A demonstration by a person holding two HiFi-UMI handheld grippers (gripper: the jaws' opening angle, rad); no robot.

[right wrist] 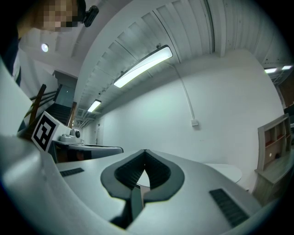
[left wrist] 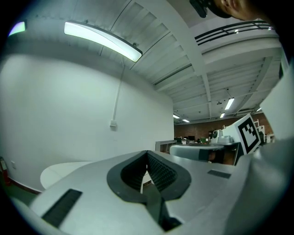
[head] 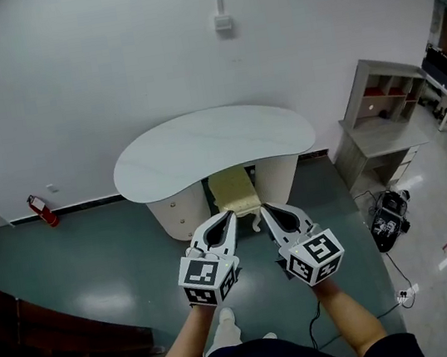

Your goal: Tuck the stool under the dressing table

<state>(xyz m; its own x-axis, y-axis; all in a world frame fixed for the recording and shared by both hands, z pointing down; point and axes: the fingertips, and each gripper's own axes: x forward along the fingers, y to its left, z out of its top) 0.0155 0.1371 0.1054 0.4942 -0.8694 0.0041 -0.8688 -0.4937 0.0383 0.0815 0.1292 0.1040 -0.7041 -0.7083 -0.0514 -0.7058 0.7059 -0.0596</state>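
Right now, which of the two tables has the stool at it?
The white curved table, with the stool partly under it; the grey desk has none.

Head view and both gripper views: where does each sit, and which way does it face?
Head view: on the person's head, steeply down at dressing table and stool; forearms, left gripper, right gripper show.
Left gripper view: on the left gripper, up along its shut jaws at wall and ceiling; right gripper at right.
Right gripper view: likewise; left gripper at left.
All share: wall box, dressing table.
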